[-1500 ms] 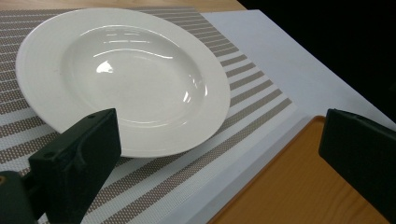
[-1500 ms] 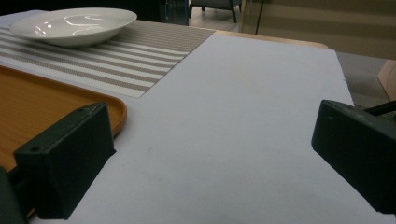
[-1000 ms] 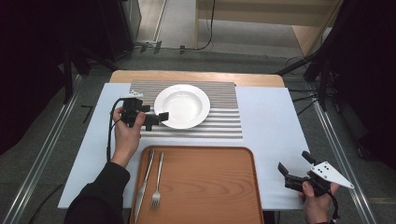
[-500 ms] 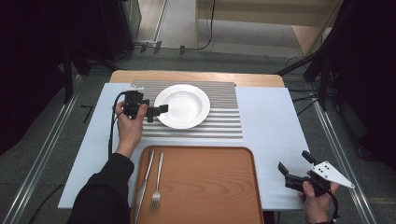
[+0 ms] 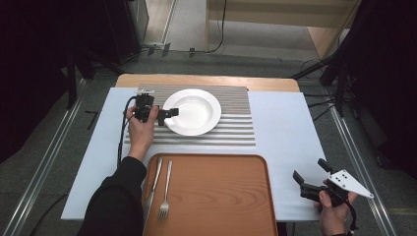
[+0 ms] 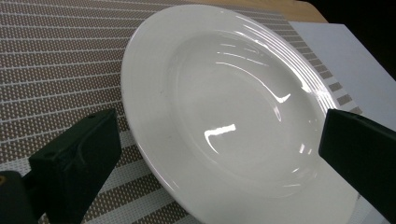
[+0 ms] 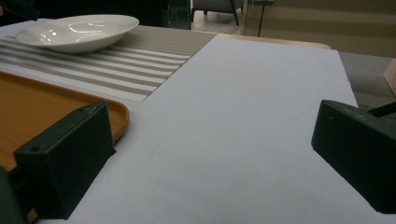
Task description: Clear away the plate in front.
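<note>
A white deep plate [image 5: 193,111] [image 6: 233,107] sits on a brown-and-white striped placemat [image 5: 236,132]. My left gripper [image 5: 168,115] [image 6: 215,161] is at the plate's left rim and is open. Its two black jaws stand wide apart, with the near part of the plate showing between them. My right gripper [image 5: 311,171] [image 7: 212,158] is open at the table's near right corner, over the pale blue table cover, with nothing between its jaws. From there, the plate [image 7: 77,31] appears far off to the left.
A wooden tray [image 5: 216,196] [image 7: 28,107] lies at the near edge, with a knife [image 5: 153,189] and a fork [image 5: 165,196] along its left side. Bare table cover [image 5: 285,128] stretches right of the placemat. Cables and stands surround the table.
My left gripper has moved a little away from the person, along the plate's left rim. The right gripper and the plate have stayed where they were.
</note>
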`<state>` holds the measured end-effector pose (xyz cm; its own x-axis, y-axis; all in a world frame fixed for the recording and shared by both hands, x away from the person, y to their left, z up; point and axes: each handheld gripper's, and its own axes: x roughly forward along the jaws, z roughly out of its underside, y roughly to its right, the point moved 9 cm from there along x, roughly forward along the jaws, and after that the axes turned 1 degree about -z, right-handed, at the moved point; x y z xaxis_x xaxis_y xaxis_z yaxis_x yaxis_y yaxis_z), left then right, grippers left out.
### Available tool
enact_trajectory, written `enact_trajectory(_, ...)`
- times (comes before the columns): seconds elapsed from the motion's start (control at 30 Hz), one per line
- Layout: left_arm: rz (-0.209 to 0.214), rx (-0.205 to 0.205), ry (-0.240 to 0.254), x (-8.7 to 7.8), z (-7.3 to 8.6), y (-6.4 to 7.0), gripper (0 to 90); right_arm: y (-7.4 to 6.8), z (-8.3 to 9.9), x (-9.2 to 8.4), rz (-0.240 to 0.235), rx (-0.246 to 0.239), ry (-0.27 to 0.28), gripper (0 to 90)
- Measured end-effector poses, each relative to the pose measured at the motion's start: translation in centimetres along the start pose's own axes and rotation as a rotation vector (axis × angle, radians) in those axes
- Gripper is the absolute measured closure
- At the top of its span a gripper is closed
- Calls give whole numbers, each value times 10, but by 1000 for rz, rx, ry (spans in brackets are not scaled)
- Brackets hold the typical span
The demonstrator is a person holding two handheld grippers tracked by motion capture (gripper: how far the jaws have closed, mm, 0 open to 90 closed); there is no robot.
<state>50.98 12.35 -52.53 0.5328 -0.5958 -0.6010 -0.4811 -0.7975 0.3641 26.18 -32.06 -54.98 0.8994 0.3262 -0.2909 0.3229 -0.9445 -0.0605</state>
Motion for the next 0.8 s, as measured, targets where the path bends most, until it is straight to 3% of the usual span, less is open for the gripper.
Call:
enact_trajectory(0.13, -2, -29, 1, 4, 0, -4, 0, 0, 0, 0, 1, -4, -2, 0)
enact_trajectory(0.3, 8, -62, -38, 12, 3, -8, 4, 0, 0, 0, 1, -5, -2, 0)
enact_trajectory(0.43, 23, -95, -40, 17, 3, -9, 82, 0, 0, 1, 1, -7, -2, 0)
enact_trajectory(0.5, 9, -104, -48, 20, 3, -10, 134, -1, 1, 1, 1, -7, -4, 0)
enact_trajectory(0.57, 17, -109, -55, 23, 4, -9, 135, 0, 0, 1, 0, -8, -2, 0)
enact_trajectory(0.8, -22, -143, -61, 29, 6, -14, 304, -1, 0, 1, -1, -7, -2, 0)
